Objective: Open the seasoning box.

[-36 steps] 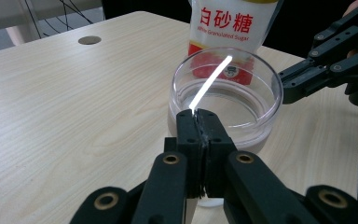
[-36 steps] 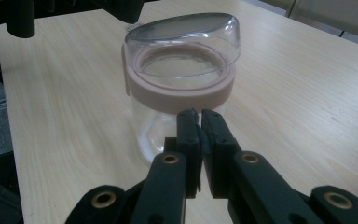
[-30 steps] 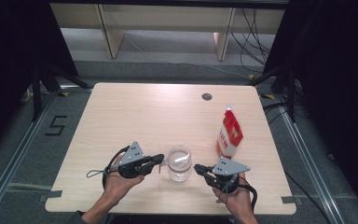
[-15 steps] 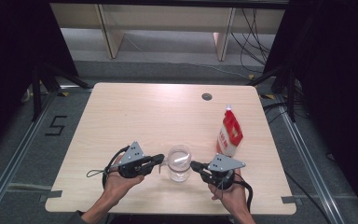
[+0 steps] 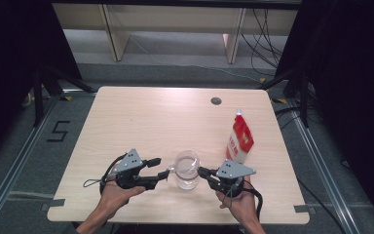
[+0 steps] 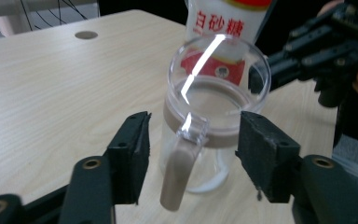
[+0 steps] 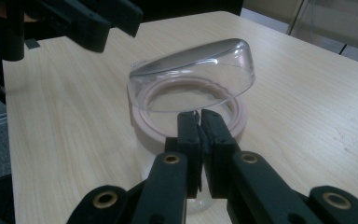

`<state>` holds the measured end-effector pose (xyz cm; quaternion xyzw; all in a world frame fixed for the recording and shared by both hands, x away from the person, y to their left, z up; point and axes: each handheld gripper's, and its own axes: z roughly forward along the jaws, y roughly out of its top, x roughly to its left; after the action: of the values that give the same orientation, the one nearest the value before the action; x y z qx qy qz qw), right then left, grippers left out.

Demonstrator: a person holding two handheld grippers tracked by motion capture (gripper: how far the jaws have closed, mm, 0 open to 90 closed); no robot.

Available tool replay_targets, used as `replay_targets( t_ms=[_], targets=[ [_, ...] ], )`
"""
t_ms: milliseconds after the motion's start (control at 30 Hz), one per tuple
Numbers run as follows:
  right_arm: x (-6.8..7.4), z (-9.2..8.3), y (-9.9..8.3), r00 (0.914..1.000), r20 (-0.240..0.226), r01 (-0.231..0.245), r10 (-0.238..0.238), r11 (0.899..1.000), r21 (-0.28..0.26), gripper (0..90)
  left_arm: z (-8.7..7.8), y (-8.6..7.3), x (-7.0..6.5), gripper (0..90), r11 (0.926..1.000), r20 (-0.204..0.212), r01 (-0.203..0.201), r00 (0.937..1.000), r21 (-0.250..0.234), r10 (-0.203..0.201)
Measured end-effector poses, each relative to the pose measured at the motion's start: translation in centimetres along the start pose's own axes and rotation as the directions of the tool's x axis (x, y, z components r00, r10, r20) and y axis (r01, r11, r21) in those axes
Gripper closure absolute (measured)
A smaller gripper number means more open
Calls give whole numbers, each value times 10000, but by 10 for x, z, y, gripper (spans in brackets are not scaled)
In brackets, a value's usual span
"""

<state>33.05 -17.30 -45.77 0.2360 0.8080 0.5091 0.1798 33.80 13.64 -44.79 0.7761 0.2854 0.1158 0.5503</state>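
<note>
Clear plastic jar (image 5: pixel 187 169) stood at the table's (image 5: pixel 141 117) six o'clock edge, lid (image 7: pixel 193 74) tipped up.
The left gripper (image 5: pixel 161 169), jaws just spread wide, straddled its handle (image 6: pixel 177 173) untouched; the right gripper (image 7: pixel 199 122), jaws together, nosed under the lid, probably to lift it. Sugar bag (image 5: pixel 239 139) waited at four o'clock.

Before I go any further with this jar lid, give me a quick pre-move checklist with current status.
1. Left claw clear of the jar handle: ok; its jaws have just been opening and stand apart on either side of the handle, not pressing it.
2. Right claw shut: ok; its tips sit at the rim under the clear lid.
3. Lid raised: ok, tilted up on one side.
4. Right claw actually gripping the lid edge: cannot tell.
5. Jar upright on the table: ok.
6. Sugar bag standing apart from the jar: ok.
</note>
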Motion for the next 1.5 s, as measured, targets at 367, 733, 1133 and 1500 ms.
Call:
replay_targets(
  t_ms=[367, 733, 1133, 1500],
  targets=[
    [2, 0, 6, 10000, 32, -60, 61, 9999, -121, 870, -4, -20, -6, 264, 9961, -278, 21, 9996, 881, 3],
    [7, 5, 15, 9997, -188, 165, -174, 9989, -432, 867, -19, -42, 0, 150, 9960, -927, 363, 9953, 813, -287],
    [15, 13, 22, 9991, -348, 215, -238, 9976, -652, 861, -30, -55, -6, 150, 9953, -1161, 412, 9928, 872, -309],
    [20, 18, 28, 9978, -608, 229, -266, 9979, -603, 853, -28, -61, -12, 152, 9952, -1177, 402, 9926, 897, -295]
  ],
)
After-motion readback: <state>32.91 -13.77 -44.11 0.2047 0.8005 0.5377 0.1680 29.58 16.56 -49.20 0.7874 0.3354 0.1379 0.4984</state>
